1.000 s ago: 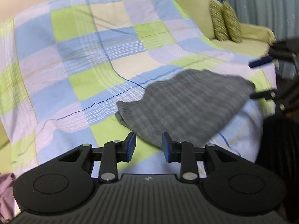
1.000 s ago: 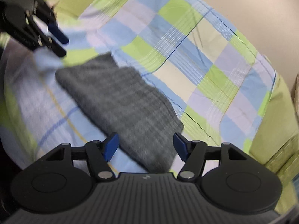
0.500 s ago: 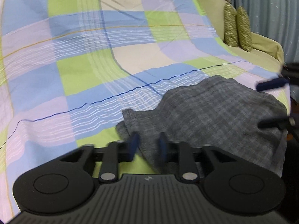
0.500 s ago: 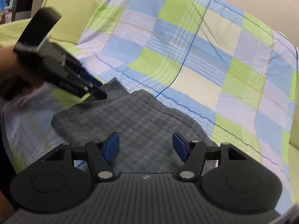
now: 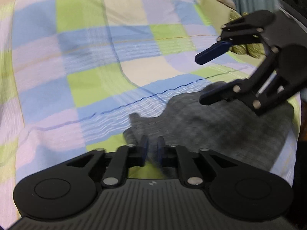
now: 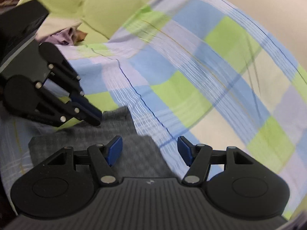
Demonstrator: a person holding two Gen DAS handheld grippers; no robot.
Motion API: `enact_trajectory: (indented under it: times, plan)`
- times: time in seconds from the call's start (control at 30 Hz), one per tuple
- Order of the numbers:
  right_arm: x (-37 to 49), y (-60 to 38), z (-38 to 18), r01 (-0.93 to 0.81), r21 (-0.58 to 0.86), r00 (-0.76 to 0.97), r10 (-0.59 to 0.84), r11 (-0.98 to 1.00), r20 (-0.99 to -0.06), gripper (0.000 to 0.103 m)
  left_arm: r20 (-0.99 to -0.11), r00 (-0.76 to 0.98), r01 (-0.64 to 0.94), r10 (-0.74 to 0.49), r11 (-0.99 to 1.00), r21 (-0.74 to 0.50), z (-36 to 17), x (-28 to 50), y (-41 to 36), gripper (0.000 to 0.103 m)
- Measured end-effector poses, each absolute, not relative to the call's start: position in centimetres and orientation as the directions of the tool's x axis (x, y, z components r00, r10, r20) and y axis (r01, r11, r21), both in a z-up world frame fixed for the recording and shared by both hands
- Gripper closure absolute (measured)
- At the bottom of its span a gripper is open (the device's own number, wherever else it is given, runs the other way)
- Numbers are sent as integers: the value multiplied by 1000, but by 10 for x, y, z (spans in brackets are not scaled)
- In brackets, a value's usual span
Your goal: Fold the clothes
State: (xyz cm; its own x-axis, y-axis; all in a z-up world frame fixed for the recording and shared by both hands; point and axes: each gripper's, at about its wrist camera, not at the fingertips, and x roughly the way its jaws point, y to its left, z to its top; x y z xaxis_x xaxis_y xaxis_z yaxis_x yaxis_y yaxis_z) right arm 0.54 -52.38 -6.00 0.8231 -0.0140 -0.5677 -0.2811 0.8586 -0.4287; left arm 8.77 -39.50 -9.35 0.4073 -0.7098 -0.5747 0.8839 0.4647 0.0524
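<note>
The garment (image 5: 220, 126) is dark grey with a fine, faint check, clearer in the right wrist view (image 6: 80, 136). Under it the sheet (image 5: 99, 88) is a patchwork of light blue, lime green, pale lilac and cream squares, crossed by thin white stripes, a dark blue line and a faint orange one. The sofa (image 6: 99, 5) at the far left is plain yellow-green. Both grippers are matt black with deep blue pads (image 6: 115, 149). Far right, a cushion (image 5: 251, 48) shows olive with pale zigzag marks.
</note>
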Motion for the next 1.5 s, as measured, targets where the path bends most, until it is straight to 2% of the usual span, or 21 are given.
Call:
enact_trajectory:
  times: [0.1,0.17,0.2,0.47,0.57,0.67,0.9,0.97,1.0,1.03,1.17,1.27,1.3,1.33,1.4,1.5]
  plan:
    - [12,-515,-64,-298,-458,821,-20,838,-571,43,-597,367,891,-714,455,4,-97,97,-400,74]
    - [13,-511,-67,-314,-470,813,-21,825,-581,43,-590,351,902,-727,432,4,-97,93,-401,99]
    - [12,-510,-68,-325,-480,810,-22,815,-586,43,-585,344,908,-734,420,6,-98,90,-400,103]
    - [18,-504,-67,-410,-555,793,-17,724,-608,43,-543,298,944,-785,325,49,-98,62,-394,103]
    - [9,-483,-80,-544,-694,787,0,472,-617,43,-533,300,946,-791,317,62,-96,57,-387,103]
    - [6,-467,-92,-628,-736,760,-2,251,-649,44,-511,291,947,-809,318,36,-94,60,-380,103]
    - [10,-450,-100,-657,-750,752,0,81,-659,44,-485,262,956,-834,294,11,-92,63,-376,103]
    - [12,-448,-101,-666,-743,745,8,75,-667,51,-476,245,961,-845,275,5,-91,62,-373,103]
    - [13,-447,-101,-677,-731,734,10,81,-679,71,-474,238,963,-848,270,2,-90,62,-371,103]
    - [14,-447,-102,-689,-719,722,2,89,-692,99,-473,238,963,-848,271,-1,-88,63,-367,103]
    - [5,-449,-96,-672,-730,732,-36,123,-680,98,-478,272,949,-835,315,-10,-80,77,-349,98]
    - [-18,-451,-87,-626,-768,771,-42,134,-635,98,-507,270,936,-818,347,-62,-75,101,-347,97]
    - [-22,-451,-87,-615,-778,780,-45,129,-624,98,-520,254,934,-816,346,-86,-74,109,-350,93]
    - [-27,-451,-86,-604,-788,789,-50,121,-612,98,-529,218,937,-820,328,-122,-71,120,-355,84]
    - [-34,-450,-88,-591,-800,799,-61,105,-598,98,-524,176,946,-833,291,-145,-67,133,-365,76]
    - [-33,-449,-91,-585,-804,802,-70,103,-593,98,-535,76,962,-841,203,-182,-58,153,-383,76]
